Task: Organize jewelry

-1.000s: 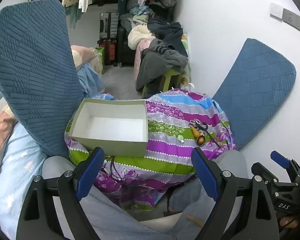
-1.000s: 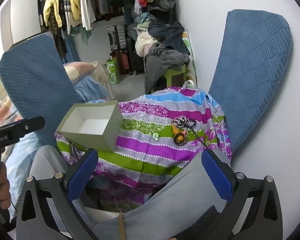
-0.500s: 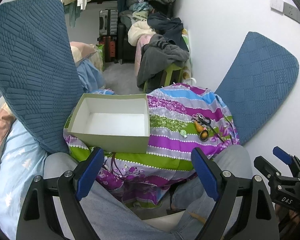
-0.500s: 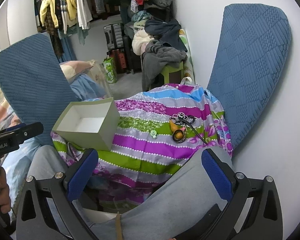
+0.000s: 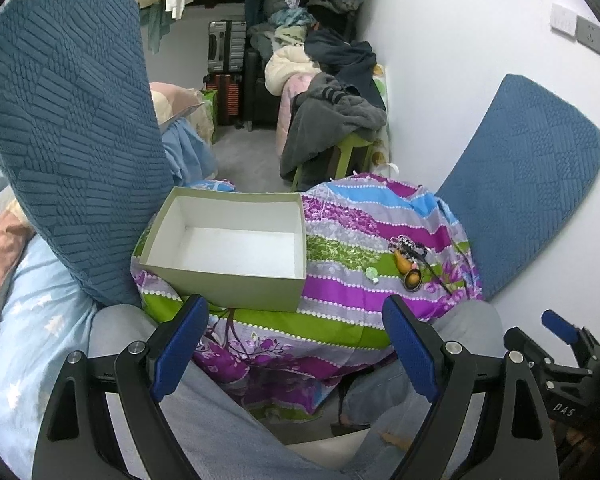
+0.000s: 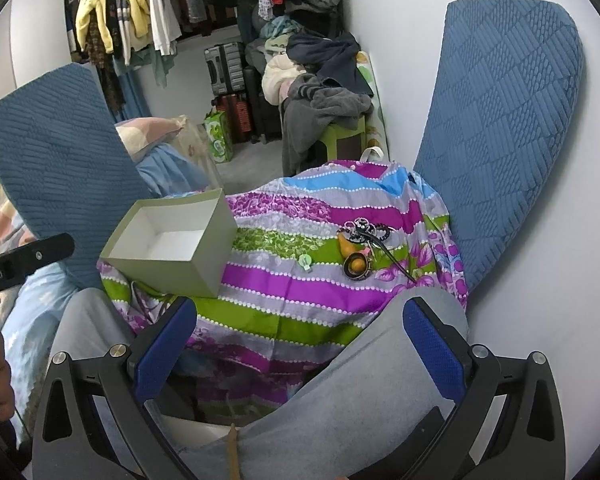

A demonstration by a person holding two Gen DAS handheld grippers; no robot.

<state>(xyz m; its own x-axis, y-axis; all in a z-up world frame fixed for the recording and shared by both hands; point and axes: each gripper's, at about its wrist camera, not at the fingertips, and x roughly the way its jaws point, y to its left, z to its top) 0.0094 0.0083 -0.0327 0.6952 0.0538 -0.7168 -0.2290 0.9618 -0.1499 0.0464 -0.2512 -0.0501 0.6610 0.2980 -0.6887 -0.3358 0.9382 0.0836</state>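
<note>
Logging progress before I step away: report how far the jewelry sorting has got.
Nothing is done: the box on the striped cloth is empty. Nothing is in hand: the left gripper and right gripper are both open. Left: the jewelry pile and a small green piece lie on the cloth.

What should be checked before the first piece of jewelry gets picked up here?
1. Box open, inside bare: ok.
2. Jewelry pile in plain sight on the striped cloth, apart from the box: ok.
3. Right claw open, holding nothing: ok.
4. Left claw open, holding nothing: ok.
5. Pieces free of each other: cannot tell; the dark cord and beads overlap.
6. Small green piece lies alone, easy first pick: ok.
</note>
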